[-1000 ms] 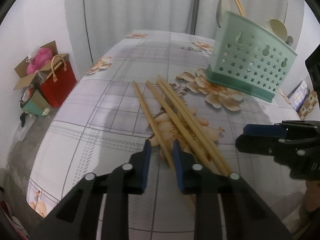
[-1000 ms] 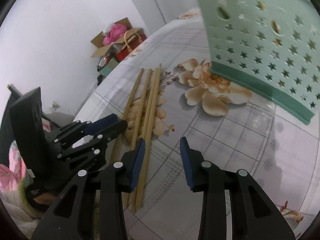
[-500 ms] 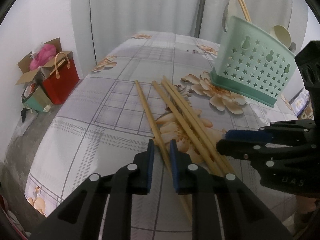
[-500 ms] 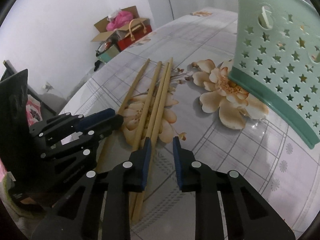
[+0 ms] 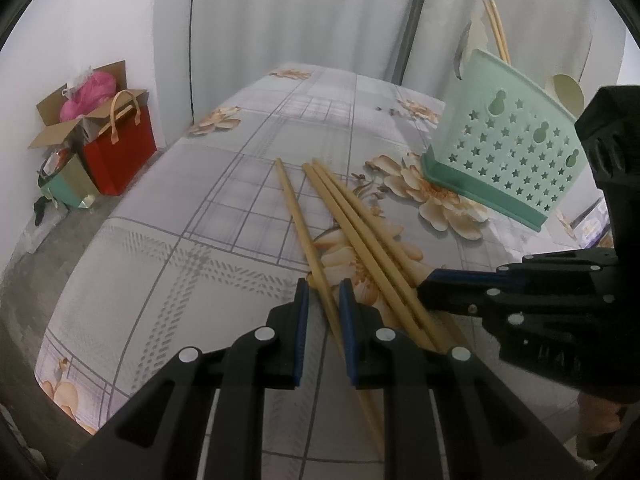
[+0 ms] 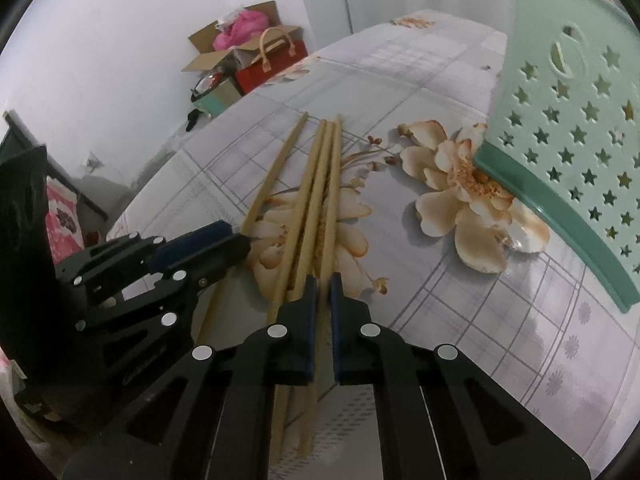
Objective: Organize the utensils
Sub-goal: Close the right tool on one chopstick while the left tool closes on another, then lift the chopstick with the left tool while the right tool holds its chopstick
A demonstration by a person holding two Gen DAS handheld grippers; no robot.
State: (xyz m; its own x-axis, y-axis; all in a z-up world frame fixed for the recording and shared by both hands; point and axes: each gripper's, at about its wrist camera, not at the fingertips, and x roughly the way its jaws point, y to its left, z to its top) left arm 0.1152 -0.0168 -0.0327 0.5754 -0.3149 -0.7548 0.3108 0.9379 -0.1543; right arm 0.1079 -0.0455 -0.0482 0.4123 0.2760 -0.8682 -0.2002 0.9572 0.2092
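Observation:
Several wooden chopsticks (image 5: 348, 216) lie on the floral tablecloth (image 5: 224, 200). My left gripper (image 5: 323, 287) has its jaws around the leftmost chopstick (image 5: 298, 216), with a small gap still showing. My right gripper (image 6: 323, 284) has its jaws closed around the rightmost chopstick (image 6: 331, 200) of the bundle (image 6: 316, 184). The mint green utensil basket (image 5: 508, 140) stands at the right and holds chopsticks and spoons. It also shows in the right wrist view (image 6: 580, 120). The right gripper appears in the left wrist view (image 5: 436, 284), and the left gripper in the right wrist view (image 6: 240, 242).
A red bag (image 5: 120, 140) and an open cardboard box (image 5: 80, 120) stand on the floor beyond the table's left edge. A white curtain (image 5: 300, 12) hangs behind the table. The table's near edge runs close under both grippers.
Both grippers have narrowed their jaws onto chopsticks. The right gripper moved left to the bundle's rightmost stick and closed on it. The left gripper stayed over the leftmost stick.

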